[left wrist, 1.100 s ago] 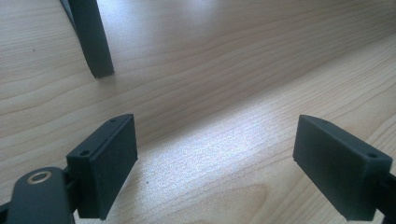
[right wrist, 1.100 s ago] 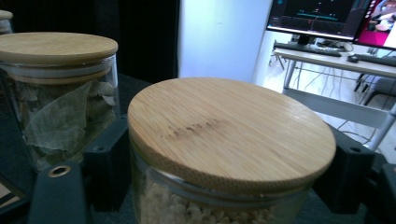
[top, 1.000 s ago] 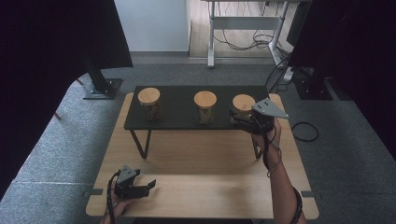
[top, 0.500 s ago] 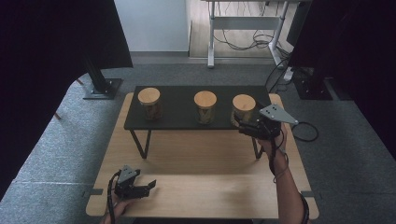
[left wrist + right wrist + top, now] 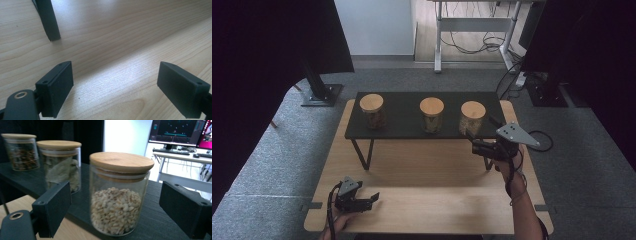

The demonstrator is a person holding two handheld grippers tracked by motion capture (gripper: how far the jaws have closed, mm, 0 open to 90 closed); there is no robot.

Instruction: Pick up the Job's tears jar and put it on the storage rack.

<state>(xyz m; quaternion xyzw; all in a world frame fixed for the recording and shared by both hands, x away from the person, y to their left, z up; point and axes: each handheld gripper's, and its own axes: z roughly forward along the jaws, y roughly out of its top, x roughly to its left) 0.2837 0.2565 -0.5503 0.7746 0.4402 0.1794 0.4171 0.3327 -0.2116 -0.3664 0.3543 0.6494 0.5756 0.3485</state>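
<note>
The right gripper (image 5: 476, 143) is held just in front of the grain jar (image 5: 120, 195), its jaws having just opened wide, clear of the glass. The jar stands at the black shelf's (image 5: 402, 107) right end. The left gripper (image 5: 367, 201) is spread wide, empty, below the shelf.

Dim, grainy high view with black corners; both gripper views are brighter, near jaws soft, backgrounds blurred.

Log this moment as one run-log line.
right gripper: jaws just opened, backed off grain jar, nothing held | jar: upright on black shelf, lid on | left gripper: open, low over table
</note>
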